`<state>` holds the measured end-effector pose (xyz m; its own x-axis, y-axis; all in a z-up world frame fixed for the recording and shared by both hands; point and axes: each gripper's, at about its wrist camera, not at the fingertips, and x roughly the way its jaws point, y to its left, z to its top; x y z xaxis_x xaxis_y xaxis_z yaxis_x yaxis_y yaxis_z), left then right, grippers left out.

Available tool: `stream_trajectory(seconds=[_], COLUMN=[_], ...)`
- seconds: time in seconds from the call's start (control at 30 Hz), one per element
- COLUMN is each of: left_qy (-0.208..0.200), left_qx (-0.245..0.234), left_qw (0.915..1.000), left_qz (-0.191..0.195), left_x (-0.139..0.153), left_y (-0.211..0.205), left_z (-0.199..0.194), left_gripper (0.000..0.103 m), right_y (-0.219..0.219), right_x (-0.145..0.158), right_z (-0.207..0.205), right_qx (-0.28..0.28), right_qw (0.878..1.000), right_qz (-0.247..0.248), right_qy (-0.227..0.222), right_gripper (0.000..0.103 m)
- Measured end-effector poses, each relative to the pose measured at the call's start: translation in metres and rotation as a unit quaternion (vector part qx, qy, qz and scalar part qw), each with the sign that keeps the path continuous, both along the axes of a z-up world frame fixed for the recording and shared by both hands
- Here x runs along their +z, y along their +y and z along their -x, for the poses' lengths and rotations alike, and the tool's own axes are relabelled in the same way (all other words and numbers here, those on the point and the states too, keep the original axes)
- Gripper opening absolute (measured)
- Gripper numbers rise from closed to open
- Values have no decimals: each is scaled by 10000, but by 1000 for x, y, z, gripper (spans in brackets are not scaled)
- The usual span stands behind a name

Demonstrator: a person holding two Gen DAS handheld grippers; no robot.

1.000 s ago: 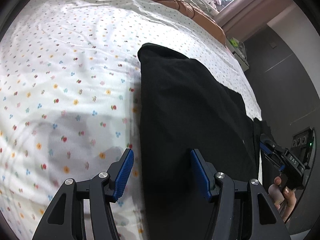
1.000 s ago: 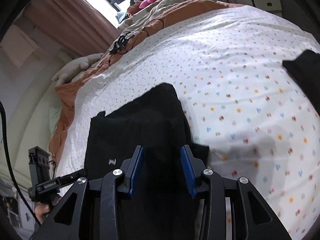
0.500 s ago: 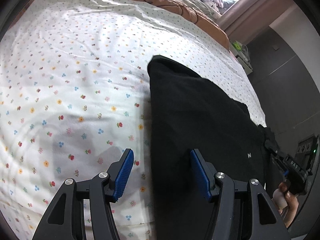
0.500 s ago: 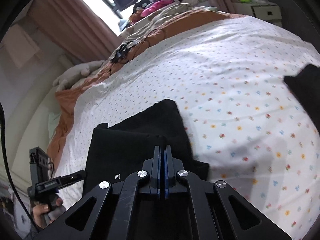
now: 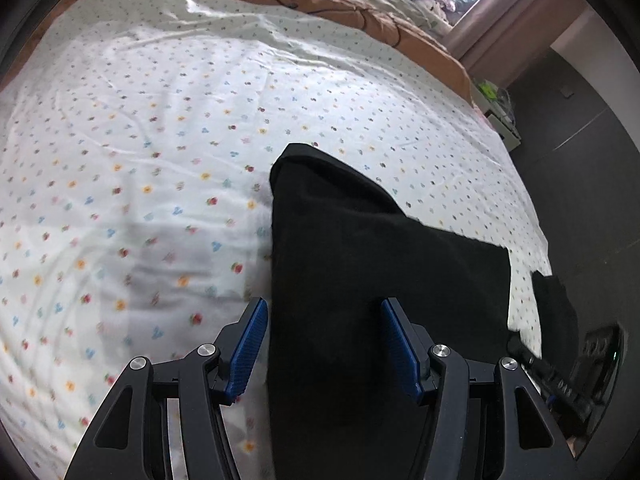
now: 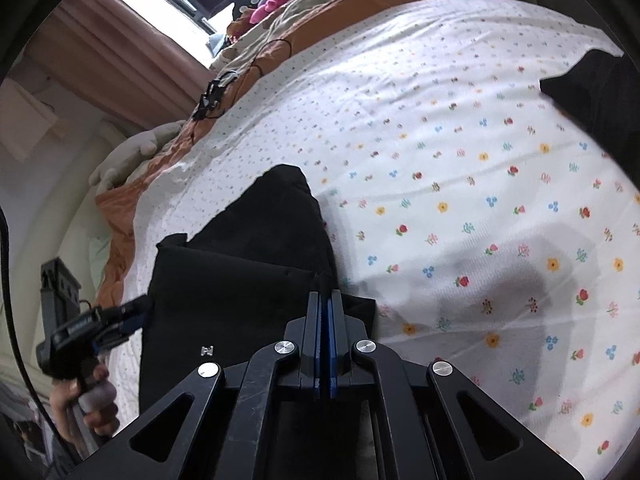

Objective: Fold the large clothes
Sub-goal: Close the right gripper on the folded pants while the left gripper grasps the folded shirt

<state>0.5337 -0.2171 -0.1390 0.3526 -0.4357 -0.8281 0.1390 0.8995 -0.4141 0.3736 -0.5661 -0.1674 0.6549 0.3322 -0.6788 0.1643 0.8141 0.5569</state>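
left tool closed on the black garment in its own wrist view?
No: the left tool stands open, its blue pads apart and not pressing the black garment lying on the floral sheet.

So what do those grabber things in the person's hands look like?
Each is black, with two angled arms joined by round silver bolts. The left gripper has blue ribbed pads inside its fingers, and the right gripper has the same blue pads. Seen from the side, the left one has a pistol-style handle held in the hand.
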Motion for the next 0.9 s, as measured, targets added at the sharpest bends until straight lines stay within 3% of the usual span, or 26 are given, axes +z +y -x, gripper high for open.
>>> stream_trajectory(seconds=[0.23, 0.37, 0.53, 0.6, 0.67, 0.9], left_qy=[146, 283, 213, 214, 164, 192], left_qx=[-124, -110, -104, -92, -132, -178], left_qw=[9991, 9991, 9993, 9996, 9997, 9996], left_qz=[-370, -288, -284, -183, -79, 120], left_x=[-16, -29, -20, -15, -11, -8], left_y=[-21, -20, -16, -10, -3, 11], left_z=[-22, -28, -17, -11, -1, 31], left_gripper=[60, 61, 61, 61, 61, 61], right_y=[-4, -8, -10, -12, -17, -26], right_x=[-12, -20, -18, -14, -10, -20], right_z=[0, -4, -3, -2, 2, 5], right_qx=[8, -11, 2, -1, -43, 208], right_qw=[9999, 9998, 9997, 9995, 9992, 9945], right_qz=[-91, -148, -179, -264, -325, -992], right_qy=[47, 125, 182, 182, 215, 273], right_gripper=[2, 2, 2, 15, 41, 43])
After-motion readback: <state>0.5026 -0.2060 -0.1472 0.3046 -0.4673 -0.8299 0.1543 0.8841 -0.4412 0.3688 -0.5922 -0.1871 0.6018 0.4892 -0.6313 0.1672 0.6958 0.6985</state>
